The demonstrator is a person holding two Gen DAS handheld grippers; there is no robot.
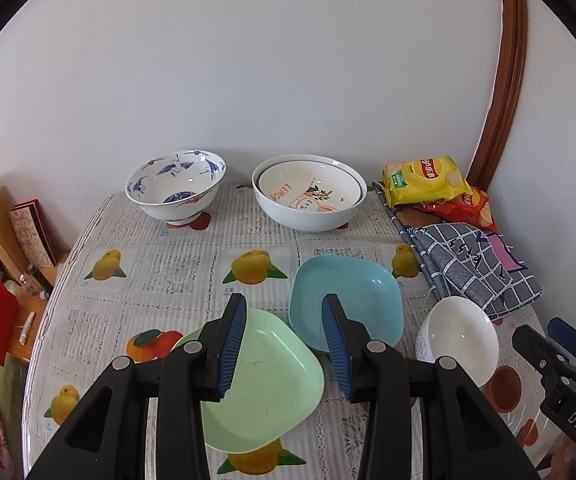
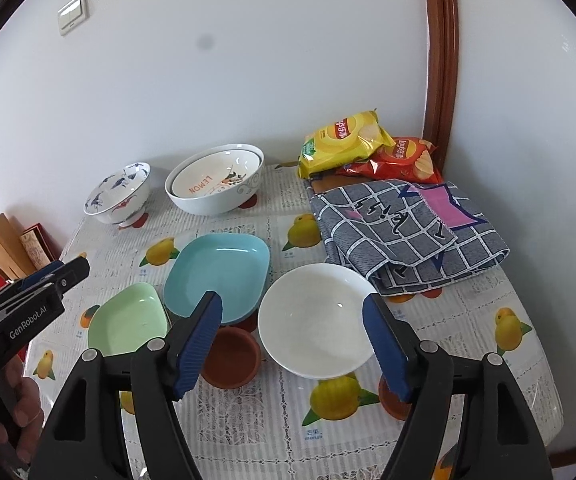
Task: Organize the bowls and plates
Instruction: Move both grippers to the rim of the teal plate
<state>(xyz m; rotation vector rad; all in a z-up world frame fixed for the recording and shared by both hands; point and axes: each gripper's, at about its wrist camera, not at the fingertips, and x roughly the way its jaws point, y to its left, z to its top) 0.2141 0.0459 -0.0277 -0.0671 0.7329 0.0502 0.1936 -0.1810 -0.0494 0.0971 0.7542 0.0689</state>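
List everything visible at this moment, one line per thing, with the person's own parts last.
Blue-and-white bowl: 1, crane pattern, back left by wall.
Large white bowl: 1, white, back centre.
Lemon bowl: 1, white with orange lettering, nested inside the large white bowl.
Blue plate: 1, light blue, table centre.
Green plate: 1, pale green, left of the blue plate.
White bowl: 1, plain white, right of the blue plate.
Terracotta dish: 1, brown, front of the blue plate.
Chip bags: 2, yellow and red, back right.
Checked cloth: 1, grey, right side.
Tablecloth: 1, fruit print.
Left claw: open, empty.
Right claw: open, empty.
Hand: holding the left claw.
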